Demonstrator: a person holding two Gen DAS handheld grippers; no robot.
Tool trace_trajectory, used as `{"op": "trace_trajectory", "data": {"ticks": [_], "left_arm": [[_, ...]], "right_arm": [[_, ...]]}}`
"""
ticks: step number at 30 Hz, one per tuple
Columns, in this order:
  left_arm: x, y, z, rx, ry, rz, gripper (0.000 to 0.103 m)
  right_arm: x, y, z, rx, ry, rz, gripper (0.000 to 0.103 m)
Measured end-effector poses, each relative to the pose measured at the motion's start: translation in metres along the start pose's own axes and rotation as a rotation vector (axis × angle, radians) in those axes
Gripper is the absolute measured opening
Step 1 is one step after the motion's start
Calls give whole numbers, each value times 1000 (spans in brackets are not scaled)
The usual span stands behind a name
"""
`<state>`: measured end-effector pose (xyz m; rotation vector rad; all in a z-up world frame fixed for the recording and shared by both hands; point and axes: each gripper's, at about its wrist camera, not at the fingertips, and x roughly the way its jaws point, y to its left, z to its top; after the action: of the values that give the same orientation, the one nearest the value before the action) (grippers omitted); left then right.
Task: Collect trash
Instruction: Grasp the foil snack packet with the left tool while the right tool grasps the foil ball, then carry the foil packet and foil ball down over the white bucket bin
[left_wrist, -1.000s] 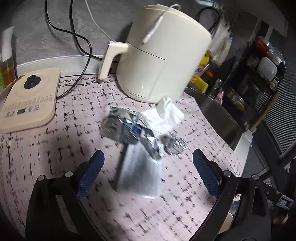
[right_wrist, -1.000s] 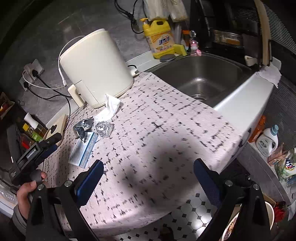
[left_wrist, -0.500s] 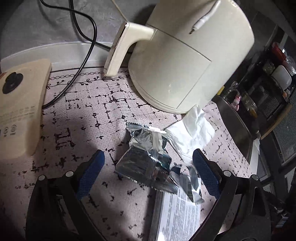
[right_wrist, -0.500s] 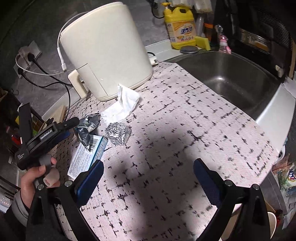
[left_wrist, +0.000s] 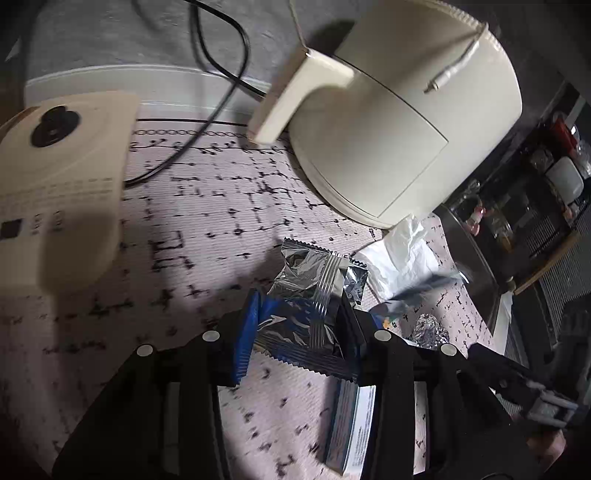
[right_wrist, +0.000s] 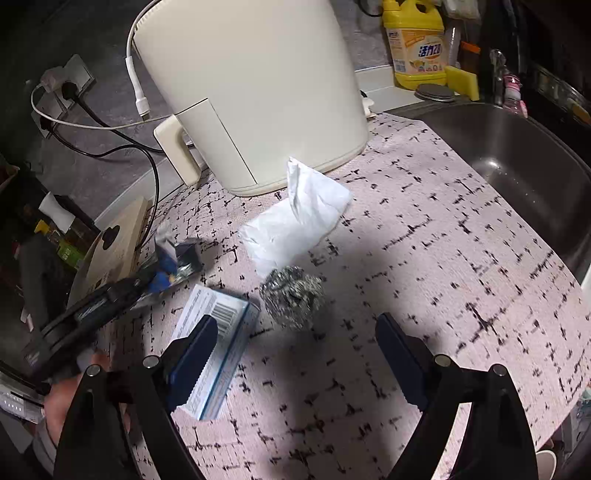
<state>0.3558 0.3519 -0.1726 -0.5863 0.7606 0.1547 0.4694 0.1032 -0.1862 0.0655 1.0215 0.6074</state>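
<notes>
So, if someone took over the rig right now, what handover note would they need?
Left gripper: jaws have just been closing, now clamped on the foil wrapper, still on the counter.
Right gripper: open, empty, hovering near the foil ball; its jaws have just narrowed a little.
On the mat: tissue by the air fryer, foil ball, small box.
Done: wrapper gripped. Nothing looks binned yet.
Left: lift the wrapper away, then collect ball, tissue, box.
</notes>
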Motion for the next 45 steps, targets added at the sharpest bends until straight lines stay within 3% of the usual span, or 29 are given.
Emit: {"op": "trace_trajectory", "data": {"ticks": [6,10,18,25,34,45], "left_arm": [[-39,15,-13,-45,-60,42,40],[-59,24,-23,-80,-91,53,40],[-79,18,-41,-117,-116,56,40],[-90,-24,-56,-77,-129,34,40],[-90,-78,-88,-42,-105,-10,40],[-85,-164,-132,88,-60,-96,40]], "right_arm": [[23,8,9,-13,34,16,75],[37,7,6,-15,92,21,38],[2,8,-5,-36,61,42,37],[-47,-8,-33,-44,46,67,37],[-113,-60,-69,-9,36,33,37],[-192,-150,-128,89,-21,-59,37]]}}
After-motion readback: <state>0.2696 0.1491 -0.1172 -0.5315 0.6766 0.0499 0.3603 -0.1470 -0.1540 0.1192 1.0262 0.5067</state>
